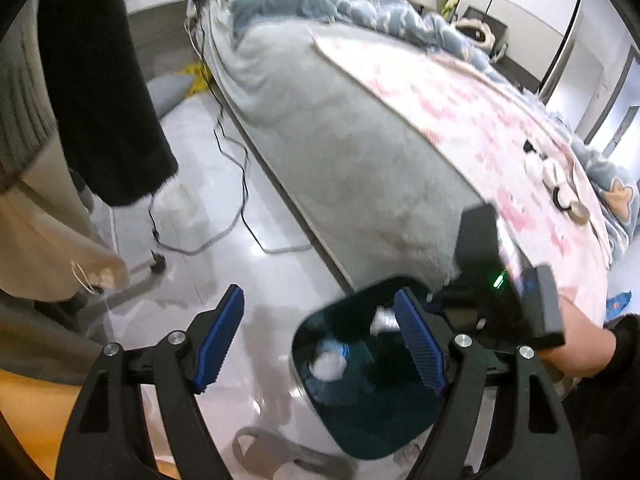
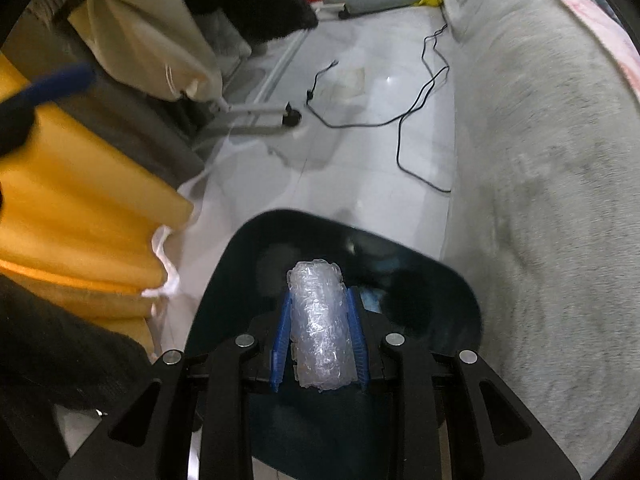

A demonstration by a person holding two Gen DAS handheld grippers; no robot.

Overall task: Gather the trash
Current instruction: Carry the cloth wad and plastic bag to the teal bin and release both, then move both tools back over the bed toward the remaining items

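Observation:
A dark trash bin (image 1: 360, 412) stands on the floor beside the bed; it also shows in the right wrist view (image 2: 432, 308). A white crumpled wad (image 1: 329, 365) lies inside it. My right gripper (image 2: 319, 300) is shut on a roll of clear bubble wrap (image 2: 320, 332) and holds it over the bin's opening. My left gripper (image 1: 320, 300) is open and empty, above the floor and the bin's left rim. The right gripper's body (image 1: 516, 292) shows at the right of the left wrist view.
A bed with a grey sheet (image 1: 340, 140) and a pink blanket (image 1: 480, 112) runs along the right. Black cables (image 2: 408, 120) trail over the white tile floor. A clothes rack base (image 2: 256, 114), hanging clothes (image 1: 100, 80), a yellow cloth (image 2: 80, 208) and a slipper (image 1: 280, 456) lie left.

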